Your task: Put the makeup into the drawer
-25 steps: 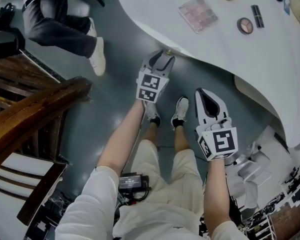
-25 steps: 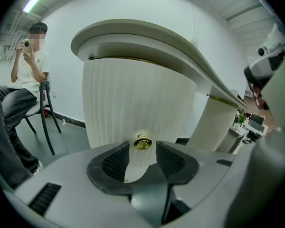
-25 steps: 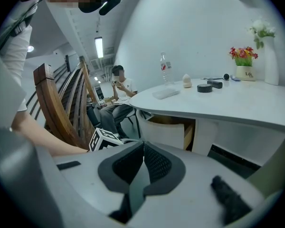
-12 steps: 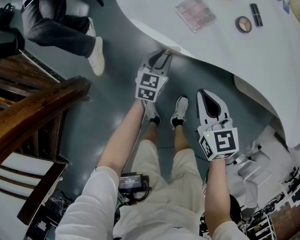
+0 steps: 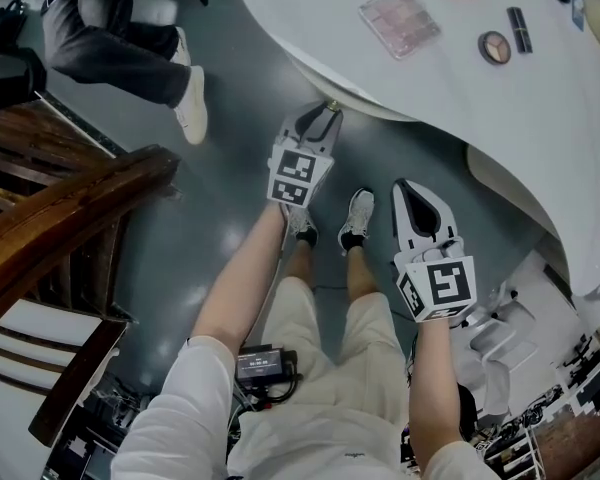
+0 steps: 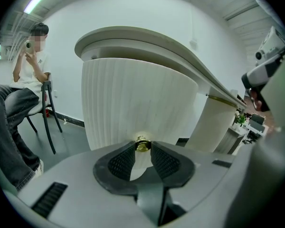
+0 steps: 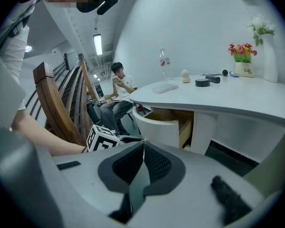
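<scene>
Jaws of the left gripper (image 5: 328, 111) have just been closing and now pinch the knob (image 6: 142, 144) of the drawer (image 6: 133, 99), seemingly ready to pull. Right gripper (image 5: 407, 188) hangs shut, empty. Makeup, palette (image 5: 399, 20), compact (image 5: 495, 47) and lipstick (image 5: 520, 29), waits on the tabletop (image 5: 540, 118) above.

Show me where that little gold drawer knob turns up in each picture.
Head view: gold knob under the white table edge, at the left gripper's tips.
Left gripper view: low centre, clamped between jaws that have just been closing.
Right gripper view: a tiny glint at centre, hard to make out.
Shared landmark: the white table's curved edge.
</scene>
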